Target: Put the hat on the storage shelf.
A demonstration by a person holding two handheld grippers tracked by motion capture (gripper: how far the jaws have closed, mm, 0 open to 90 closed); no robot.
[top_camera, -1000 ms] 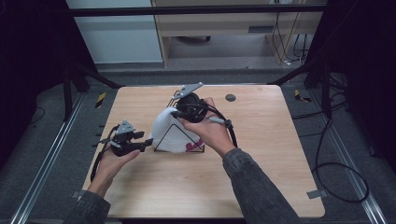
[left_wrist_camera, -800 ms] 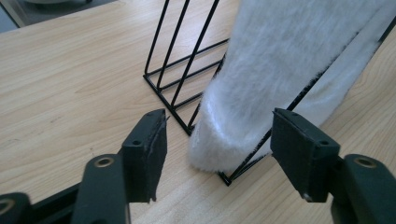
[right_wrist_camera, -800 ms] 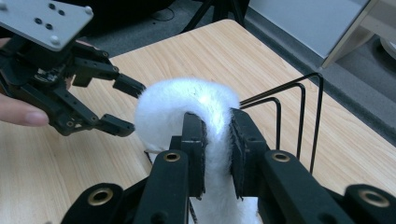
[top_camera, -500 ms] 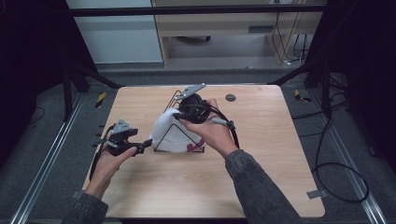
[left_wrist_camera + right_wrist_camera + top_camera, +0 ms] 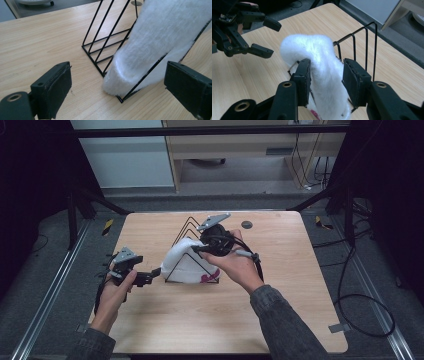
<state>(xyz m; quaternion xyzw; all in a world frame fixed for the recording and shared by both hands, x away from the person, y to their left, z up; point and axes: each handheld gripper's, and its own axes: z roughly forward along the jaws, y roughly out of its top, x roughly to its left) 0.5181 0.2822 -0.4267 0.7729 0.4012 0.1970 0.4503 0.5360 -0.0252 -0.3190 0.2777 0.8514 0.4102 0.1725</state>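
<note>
Sock [image 5: 187, 262], white and fluffy, hangs draped over a black wire rack [image 5: 182, 232] mid-table. It could slide off if a jaw snags it when pulling away. Right gripper [image 5: 325, 75] has just been opening, the sock between its jaws, apparently loose. Left gripper [image 5: 117, 82], also just opening, stands wide and empty beside the sock's end
</note>
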